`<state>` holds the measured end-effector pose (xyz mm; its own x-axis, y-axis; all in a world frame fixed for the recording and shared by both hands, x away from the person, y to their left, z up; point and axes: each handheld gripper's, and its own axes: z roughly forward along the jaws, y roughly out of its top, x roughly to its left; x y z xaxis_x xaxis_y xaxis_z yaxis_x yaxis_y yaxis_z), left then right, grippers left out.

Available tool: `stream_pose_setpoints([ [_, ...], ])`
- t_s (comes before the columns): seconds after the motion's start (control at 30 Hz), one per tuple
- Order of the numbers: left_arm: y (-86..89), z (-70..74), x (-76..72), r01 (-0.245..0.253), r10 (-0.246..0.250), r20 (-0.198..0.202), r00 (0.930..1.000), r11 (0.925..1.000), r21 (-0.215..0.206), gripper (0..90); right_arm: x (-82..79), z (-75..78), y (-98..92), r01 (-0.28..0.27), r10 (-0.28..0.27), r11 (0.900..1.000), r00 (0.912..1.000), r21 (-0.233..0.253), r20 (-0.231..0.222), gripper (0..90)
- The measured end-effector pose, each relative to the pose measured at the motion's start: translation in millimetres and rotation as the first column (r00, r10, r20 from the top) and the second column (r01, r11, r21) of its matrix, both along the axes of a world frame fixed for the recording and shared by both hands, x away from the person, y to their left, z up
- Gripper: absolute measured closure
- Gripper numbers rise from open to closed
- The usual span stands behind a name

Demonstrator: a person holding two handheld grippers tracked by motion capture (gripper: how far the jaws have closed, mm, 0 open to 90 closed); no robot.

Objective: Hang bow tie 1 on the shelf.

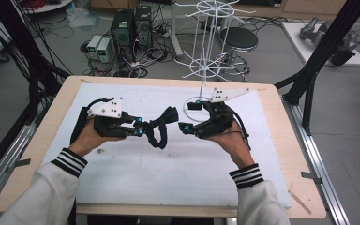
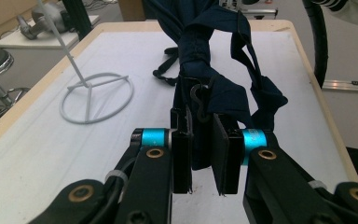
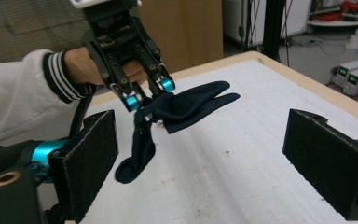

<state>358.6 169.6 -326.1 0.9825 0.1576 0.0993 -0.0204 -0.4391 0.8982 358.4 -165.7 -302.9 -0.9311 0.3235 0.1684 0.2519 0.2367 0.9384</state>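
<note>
Beside the white wire stand (image 1: 201, 101), our left gripper (image 1: 140, 127) pinches the dark cloth (image 1: 161, 126) above the surface (image 1: 168, 168); our right gripper (image 1: 183, 126) hangs spread nearby.

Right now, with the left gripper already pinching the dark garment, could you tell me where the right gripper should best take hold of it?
Probably the free flap of the dark garment jutting sideways from the left gripper. It is lifted off the white mat, so the open right gripper could come in level, one jaw on each face.
</note>
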Motion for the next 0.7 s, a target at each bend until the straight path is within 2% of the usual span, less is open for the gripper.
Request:
stream_pose_setpoints([
  [0.13,-2.6,0.6,0.1,0.009,-0.01,0.007,0.9999,0.9999,0.009,79.2,3.7,-2.7,1.6,-0.031,0.032,0.999,0.9987,0.024,-0.039,9.7],
  [0.27,-6.2,2.5,0.7,0.025,-0.025,0.013,0.9996,0.9997,0.003,79.3,4.8,-4.9,3.6,-0.034,0.035,0.999,0.9969,0.019,-0.07,9.9],
  [0.3,-7.7,4.1,0.6,0.03,-0.03,0.02,0.9993,0.9995,0.002,79.3,5.1,-5.3,4.8,-0.043,0.045,0.999,0.9949,0.02,-0.09,15.4],
  [0.4,-9.2,4.8,0.0,0.039,-0.039,0.026,0.9989,0.9992,-0.004,79.3,5.3,-3.6,5.5,-0.052,0.053,0.998,0.994,0.019,-0.095,17.5],
  [0.5,-11.4,4.3,-1.3,0.048,-0.048,0.033,0.9983,0.9988,0.008,79.3,4.9,-2.2,6.1,-0.072,0.074,0.997,0.9921,0.027,-0.102,20.7],
  [0.7,-11.7,4.8,-2.6,0.055,-0.055,0.038,0.9977,0.9984,0.009,79.3,4.6,2.9,11.2,-0.075,0.074,0.997,0.992,0.0,-0.102,32.3],
])
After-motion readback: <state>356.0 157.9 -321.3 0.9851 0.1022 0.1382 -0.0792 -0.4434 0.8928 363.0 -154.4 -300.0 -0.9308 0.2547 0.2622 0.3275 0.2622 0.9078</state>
